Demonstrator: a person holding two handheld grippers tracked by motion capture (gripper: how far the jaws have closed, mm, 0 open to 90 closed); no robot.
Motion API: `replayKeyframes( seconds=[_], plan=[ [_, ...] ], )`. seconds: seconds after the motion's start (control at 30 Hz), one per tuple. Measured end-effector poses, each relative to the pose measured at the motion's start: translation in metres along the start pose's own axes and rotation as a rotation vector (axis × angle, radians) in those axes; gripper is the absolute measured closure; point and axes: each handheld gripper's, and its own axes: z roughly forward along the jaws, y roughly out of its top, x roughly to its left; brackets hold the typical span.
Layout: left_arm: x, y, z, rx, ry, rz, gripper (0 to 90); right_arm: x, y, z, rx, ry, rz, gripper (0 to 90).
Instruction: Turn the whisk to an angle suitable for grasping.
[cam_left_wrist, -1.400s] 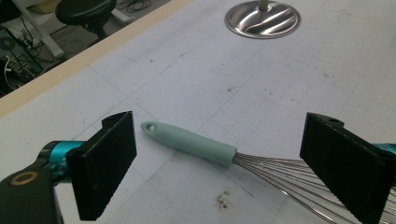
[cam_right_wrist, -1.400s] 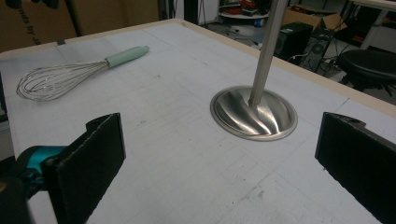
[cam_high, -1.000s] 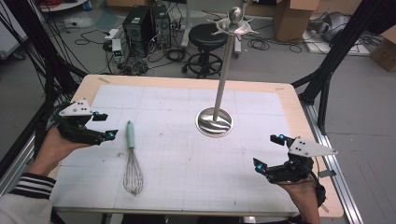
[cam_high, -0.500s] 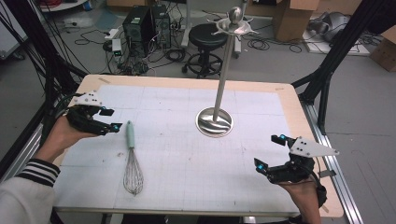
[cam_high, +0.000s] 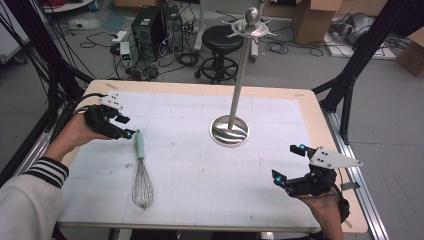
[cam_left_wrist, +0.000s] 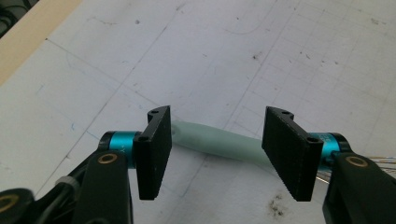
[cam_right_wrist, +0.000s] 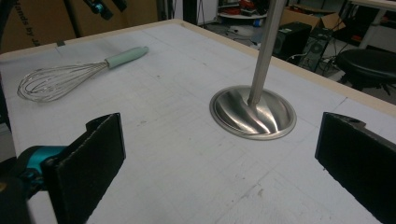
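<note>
Desk: I see a wooden-edged desk (cam_high: 310, 107) topped with a white gridded mat, some smudges on it.

Whisk: a wire balloon whisk with a pale mint-green handle (cam_high: 141, 170) lies flat on the left half of the mat, handle toward the far side, wire head toward my near edge. In the right gripper view it sits at the far left, handle end pointing right (cam_right_wrist: 70, 74).

Left gripper: my black left gripper with teal accents (cam_high: 124, 127) is at the far-left part of the desk, just beside the top end of the whisk handle. In its own view (cam_left_wrist: 217, 154) the jaws stand open with a wide gap, and the green handle (cam_left_wrist: 219, 144) runs across the gap beyond them, lying on the mat. I can't tell whether either jaw touches it; nothing is clamped.

Right gripper: my black right gripper (cam_high: 290, 162) carries a grey three-cornered plate and is at the near-right corner of the desk. Its jaws are spread wide in its own view (cam_right_wrist: 219, 158), nothing between them.

Stand: a polished steel stand with a round ridged base and a tall thin pole (cam_high: 230, 131) stands upright right of the desk's centre, well apart from the whisk. A ball tops small hooks.

Beyond the desk: a black round stool (cam_high: 220, 40) on the floor, cables and cardboard boxes around it.
</note>
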Motion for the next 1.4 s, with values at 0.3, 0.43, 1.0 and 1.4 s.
replayKeyframes(
  seconds=[0.3, 0.43, 1.0, 1.4],
  plan=[
    [0.012, -0.004, 0.021, 0.081, 0.003, -0.02, 57.1, 0.0, -0.001, -0.002, 0.004, -0.004, 0.005, 0.7],
    [0.016, -0.006, 0.028, 0.099, 0.002, -0.027, 64.1, 0.0, -0.001, -0.001, 0.004, -0.004, 0.006, 0.7],
    [0.022, -0.008, 0.051, 0.192, 0.021, -0.035, 89.7, -0.001, -0.003, 0.0, 0.006, 0.001, 0.012, 0.7],
    [0.027, -0.012, 0.068, 0.289, 0.058, -0.068, 90.0, -0.001, -0.002, -0.001, -0.002, 0.007, 0.012, 0.7]
  ],
)
